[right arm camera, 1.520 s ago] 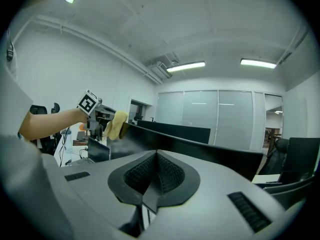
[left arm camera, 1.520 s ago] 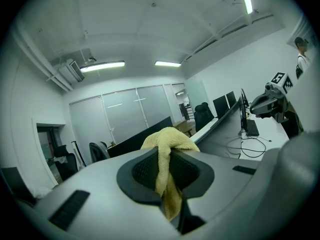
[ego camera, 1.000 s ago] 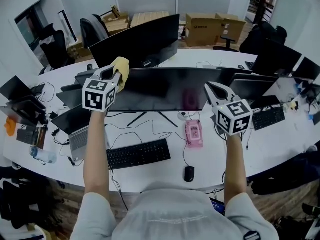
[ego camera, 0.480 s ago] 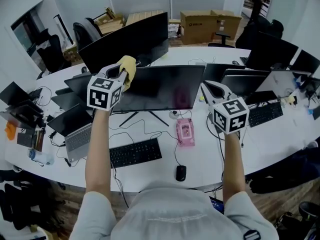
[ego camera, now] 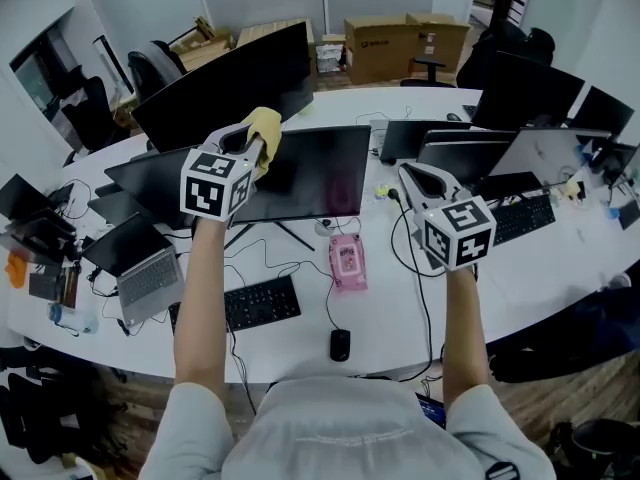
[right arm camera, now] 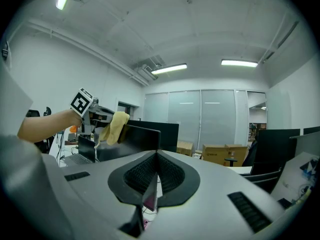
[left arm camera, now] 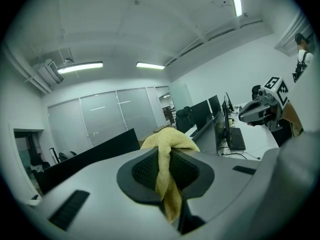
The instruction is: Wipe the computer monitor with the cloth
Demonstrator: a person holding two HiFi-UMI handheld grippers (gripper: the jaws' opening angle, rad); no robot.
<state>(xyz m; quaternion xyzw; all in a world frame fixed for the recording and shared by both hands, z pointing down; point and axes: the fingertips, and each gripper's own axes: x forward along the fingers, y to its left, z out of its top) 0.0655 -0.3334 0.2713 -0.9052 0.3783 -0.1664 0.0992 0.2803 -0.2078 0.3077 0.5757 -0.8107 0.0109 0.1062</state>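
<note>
Both bare forearms are stretched forward from the bottom of the head view, one on each side, elbows nearly straight.

The left gripper (ego camera: 246,144) is up in the upper-left part of the frame. Its jaws are clamped on a yellow terry cloth (ego camera: 266,126). In the left gripper view the cloth (left arm camera: 167,144) is bunched over the tips and a strip of it hangs down the slot between the jaws. The bunched end sits right at the top edge of the wide black computer monitor (ego camera: 310,178), left of its middle. From the right gripper view the cloth (right arm camera: 114,126) looks pressed against that edge, though I can't be 100% sure it's touching.

The right gripper (ego camera: 414,176) is held up right of centre, just past the monitor's right end, and isn't touching anything. Its jaws are pressed together with nothing between them, and the right gripper view (right arm camera: 154,170) shows that clearly.

Below the monitor, on the curved white desk (ego camera: 400,313):
- a pink rectangular packet (ego camera: 346,260) sits in the middle
- a black keyboard (ego camera: 240,306) is to its lower left
- a black mouse (ego camera: 340,344) is just below the packet
- an open grey laptop (ego camera: 140,273) is at the far left
</note>
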